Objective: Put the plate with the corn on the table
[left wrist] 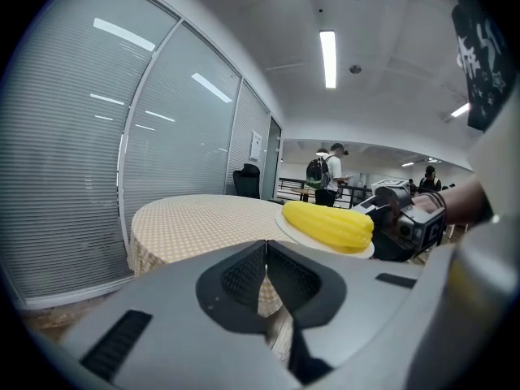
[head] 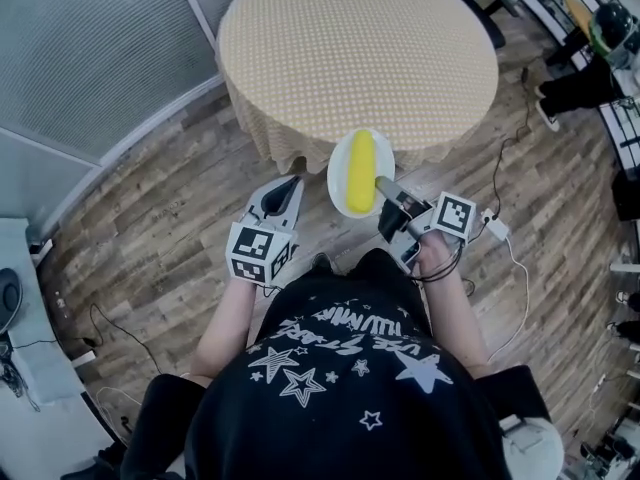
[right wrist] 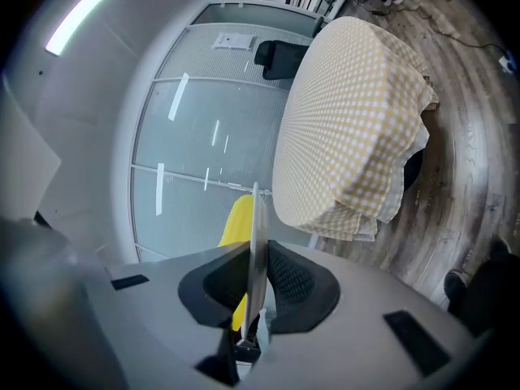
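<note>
A white plate [head: 338,164] carries a yellow corn cob [head: 360,173] in the air, just short of the near edge of the round table [head: 357,48] with its yellow checked cloth. My right gripper [head: 384,188] is shut on the plate's right rim; in the right gripper view the plate [right wrist: 257,250] stands edge-on between the jaws with the corn [right wrist: 236,222] to its left. My left gripper [head: 289,189] hangs left of the plate, shut and holding nothing. The left gripper view shows the corn [left wrist: 327,225] on the plate [left wrist: 297,232] ahead and to the right, with the table [left wrist: 203,222] behind.
Wood floor [head: 170,228] surrounds the table, with glass walls with blinds [head: 70,58] at the left. A white power strip and cables [head: 493,227] lie on the floor at the right. A black chair [left wrist: 244,177] and people stand far behind the table.
</note>
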A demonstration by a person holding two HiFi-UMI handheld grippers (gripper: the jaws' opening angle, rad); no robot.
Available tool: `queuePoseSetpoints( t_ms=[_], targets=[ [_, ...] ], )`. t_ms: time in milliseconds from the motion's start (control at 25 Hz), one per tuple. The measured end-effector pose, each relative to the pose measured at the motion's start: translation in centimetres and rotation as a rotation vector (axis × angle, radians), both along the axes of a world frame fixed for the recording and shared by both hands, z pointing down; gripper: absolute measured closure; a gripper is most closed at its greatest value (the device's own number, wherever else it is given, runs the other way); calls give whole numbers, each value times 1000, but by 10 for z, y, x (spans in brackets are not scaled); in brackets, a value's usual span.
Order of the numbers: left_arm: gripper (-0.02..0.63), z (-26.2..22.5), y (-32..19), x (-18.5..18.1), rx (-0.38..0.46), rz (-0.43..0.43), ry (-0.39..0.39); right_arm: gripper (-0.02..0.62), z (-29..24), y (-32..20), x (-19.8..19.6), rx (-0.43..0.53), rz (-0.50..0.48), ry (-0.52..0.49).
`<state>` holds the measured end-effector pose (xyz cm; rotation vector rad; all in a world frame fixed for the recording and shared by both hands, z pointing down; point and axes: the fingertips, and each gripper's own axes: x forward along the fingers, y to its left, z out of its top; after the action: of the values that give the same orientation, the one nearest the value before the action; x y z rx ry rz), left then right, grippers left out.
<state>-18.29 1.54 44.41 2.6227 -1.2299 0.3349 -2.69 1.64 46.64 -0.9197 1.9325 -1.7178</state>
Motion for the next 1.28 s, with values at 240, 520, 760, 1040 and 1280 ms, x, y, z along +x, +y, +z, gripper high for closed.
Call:
queuePoseSetpoints(
  t_ms=[240,520,760,1040,1280],
  targets=[
    [597,7,-8,2,-20,-7,3,548,7,-9,6,-21,3,5],
    [597,11,-38,11,-23,-55,-11,548,14,-52,18,-26,-31,-17],
    [597,11,-87,18,-23,-125,-21,548,14,-116,33,-12,-78,0],
    [597,19,-149,41,-51,-150,-39,548,17,-180,56,-11,-116,15],
    [597,11,-157,57,-13,-147,-55,548,22,-189,64,-10,-142,23]
  ],
)
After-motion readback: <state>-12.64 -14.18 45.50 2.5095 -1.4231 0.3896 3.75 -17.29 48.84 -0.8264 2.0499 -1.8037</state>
